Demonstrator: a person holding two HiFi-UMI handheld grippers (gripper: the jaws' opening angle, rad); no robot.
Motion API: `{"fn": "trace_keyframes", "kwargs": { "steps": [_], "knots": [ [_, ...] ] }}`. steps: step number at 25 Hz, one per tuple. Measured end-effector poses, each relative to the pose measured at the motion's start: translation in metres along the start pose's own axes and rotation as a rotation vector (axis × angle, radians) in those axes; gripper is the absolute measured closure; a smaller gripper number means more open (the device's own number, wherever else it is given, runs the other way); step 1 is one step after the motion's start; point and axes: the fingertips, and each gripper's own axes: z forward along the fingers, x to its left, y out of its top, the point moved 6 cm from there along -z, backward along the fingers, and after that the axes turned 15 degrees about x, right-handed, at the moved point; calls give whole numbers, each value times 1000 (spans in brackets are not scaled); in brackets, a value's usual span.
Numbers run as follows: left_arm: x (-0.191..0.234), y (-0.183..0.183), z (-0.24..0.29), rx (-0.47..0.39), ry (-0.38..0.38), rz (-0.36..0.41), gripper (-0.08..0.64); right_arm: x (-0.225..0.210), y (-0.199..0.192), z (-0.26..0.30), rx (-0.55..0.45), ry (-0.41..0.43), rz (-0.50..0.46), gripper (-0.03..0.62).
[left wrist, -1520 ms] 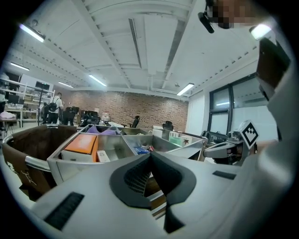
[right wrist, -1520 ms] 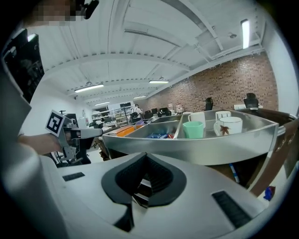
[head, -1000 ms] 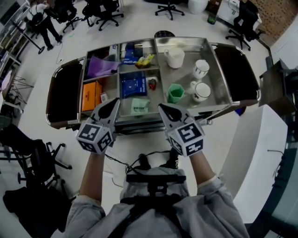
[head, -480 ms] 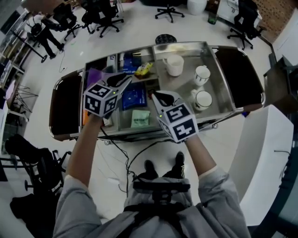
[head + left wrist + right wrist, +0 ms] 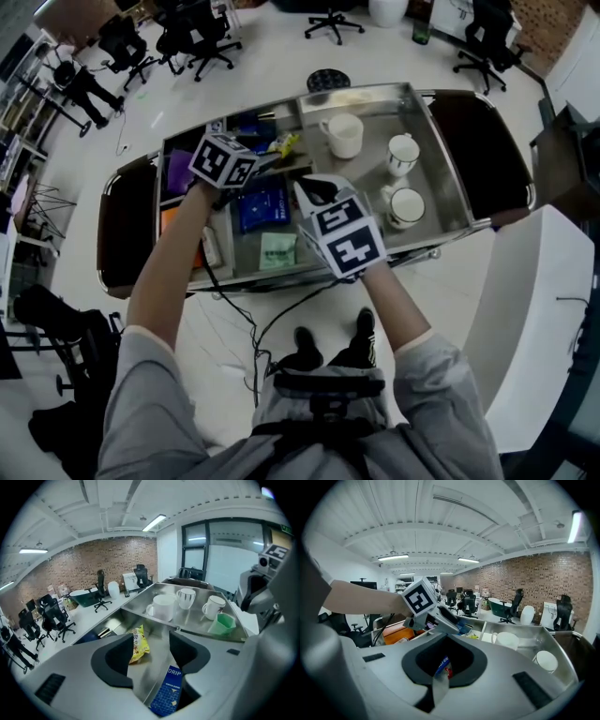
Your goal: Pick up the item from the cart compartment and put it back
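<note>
A yellow snack bag (image 5: 288, 143) (image 5: 138, 645) lies in a back compartment of the steel cart (image 5: 441, 141). My left gripper (image 5: 277, 160) (image 5: 151, 641) hovers over that compartment and points at the bag. Its jaws are opening, and the bag lies just beyond the tips, untouched. A blue "DRIP" box (image 5: 168, 692) (image 5: 261, 202) sits in the compartment below the jaws. My right gripper (image 5: 310, 186) (image 5: 448, 638) hangs over the cart's middle. It is shut with nothing in it, and it sees the left gripper's marker cube (image 5: 420, 598) ahead.
Three white cups (image 5: 344, 134) (image 5: 403, 150) (image 5: 406, 206) stand on the cart's right tray, with a green cup (image 5: 221, 624) beside them. A green packet (image 5: 278, 250), an orange box (image 5: 170, 221) and a purple item (image 5: 178, 170) fill other compartments. Office chairs (image 5: 333, 17) stand behind the cart.
Both grippers have moved forward from the cart's near edge to above its compartments. The left one swung toward the yellow bag, and its jaws have spread apart.
</note>
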Motion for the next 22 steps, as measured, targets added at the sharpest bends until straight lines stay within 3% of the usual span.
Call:
{"fn": "trace_keyframes", "kwargs": {
  "steps": [16, 22],
  "knots": [
    [30, 11, 80, 261, -96, 18, 308, -16, 5, 7, -9, -9, 32, 583],
    [28, 7, 96, 303, -98, 8, 326, -23, 5, 5, -7, -14, 42, 583]
  ]
}}
